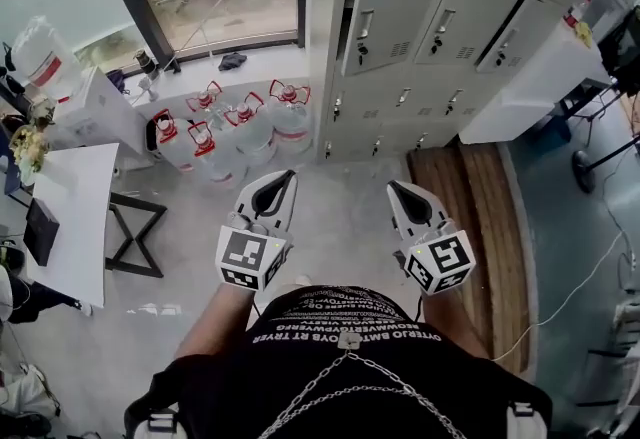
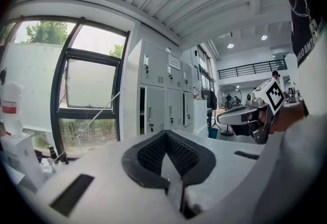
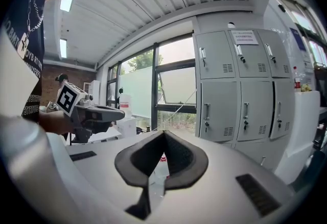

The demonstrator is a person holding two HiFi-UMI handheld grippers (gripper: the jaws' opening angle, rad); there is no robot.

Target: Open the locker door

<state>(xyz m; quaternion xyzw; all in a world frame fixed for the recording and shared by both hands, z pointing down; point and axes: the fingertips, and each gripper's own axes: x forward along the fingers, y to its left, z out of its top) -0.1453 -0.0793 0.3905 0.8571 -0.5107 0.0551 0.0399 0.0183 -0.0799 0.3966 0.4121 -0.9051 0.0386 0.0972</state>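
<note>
While the person stood facing the wall, a white counter sat at the far left of the head view with a dark box on it. Right of it, below the window, a cluster of big clear water jugs with red handles stood on the floor.

The left gripper was held low in front of the body. Its fingers were closed tip to tip with nothing between them, clear in the left gripper view. The right gripper was just beside it at the same level, not touching it. Its fingers were also closed and empty. Both pointed toward the lockers and were well apart from them.

The grey lockers filled the upper right. The locker door, leftmost of the larger doors in the head view, stood slightly ajar with a dark gap along its left edge. Its handle and lock were on that left side. Neither gripper touched it. The doors to its right looked shut.

Further right, a wooden strip lay on the floor in front of the lockers. A second white counter stood against the lockers at the far right, with a small bottle on top.
</note>
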